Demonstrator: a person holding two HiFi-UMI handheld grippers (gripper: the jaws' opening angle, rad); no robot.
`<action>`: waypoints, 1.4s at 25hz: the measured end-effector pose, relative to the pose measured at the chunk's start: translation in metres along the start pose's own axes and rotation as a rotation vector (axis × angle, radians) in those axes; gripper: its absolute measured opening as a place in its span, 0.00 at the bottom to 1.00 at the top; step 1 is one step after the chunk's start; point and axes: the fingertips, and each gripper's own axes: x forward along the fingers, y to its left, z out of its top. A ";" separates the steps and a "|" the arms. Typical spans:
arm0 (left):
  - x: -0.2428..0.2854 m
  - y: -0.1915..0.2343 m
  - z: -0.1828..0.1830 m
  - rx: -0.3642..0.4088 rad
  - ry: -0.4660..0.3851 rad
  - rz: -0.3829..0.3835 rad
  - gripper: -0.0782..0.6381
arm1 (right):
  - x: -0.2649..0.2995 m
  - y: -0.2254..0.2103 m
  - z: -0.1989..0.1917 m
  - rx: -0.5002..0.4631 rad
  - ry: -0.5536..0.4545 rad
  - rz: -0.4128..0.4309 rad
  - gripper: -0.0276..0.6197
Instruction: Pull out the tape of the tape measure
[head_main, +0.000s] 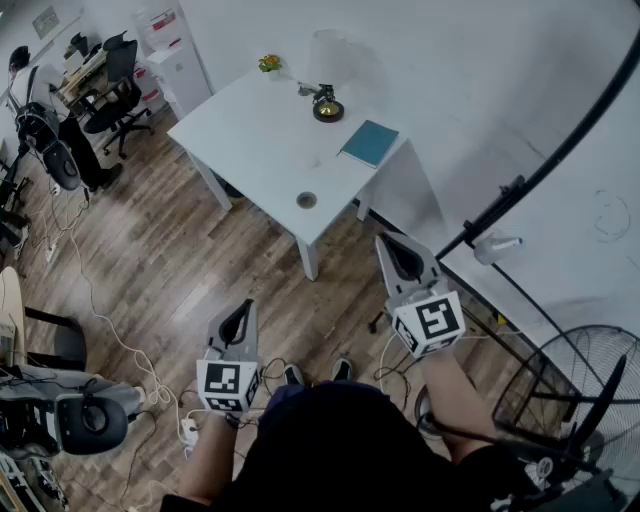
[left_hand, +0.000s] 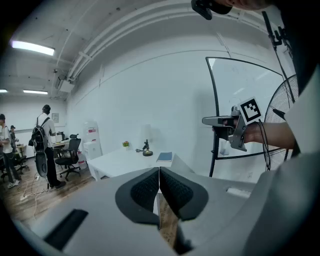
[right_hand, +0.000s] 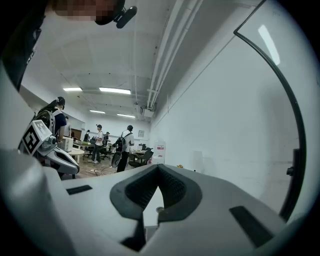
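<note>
Both grippers are empty: the left gripper (head_main: 240, 312) has its jaws pressed together with nothing between them, and the right gripper (head_main: 392, 248) is closed in the same way. Each gripper view confirms this, with the pads meeting at the tip. The white table (head_main: 260, 140) stands ahead of both, well apart from them. From here I cannot pick out a tape measure with certainty. The likeliest candidate is the small dark round object (head_main: 327, 108) near the table's far edge, with a teal notebook (head_main: 369, 142) just beside it toward the right corner. Its shape and long axis are too small to read. In the head view the right gripper is the nearer of the two to the table, and it is held about level toward the near edge. The left gripper hangs lower and further back, tipped slightly downward. Whichever hand goes first has to cross the open floor and then reach over the tabletop to the far side.
</note>
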 end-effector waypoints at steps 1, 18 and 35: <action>0.001 0.001 0.004 0.004 -0.008 0.005 0.12 | -0.001 -0.001 0.000 0.008 0.011 -0.005 0.05; -0.015 0.070 0.134 0.043 -0.322 0.239 0.12 | -0.019 -0.051 0.012 0.064 -0.077 -0.118 0.24; 0.085 0.172 0.115 -0.047 -0.281 0.194 0.38 | 0.092 -0.059 -0.002 0.042 0.002 -0.174 0.35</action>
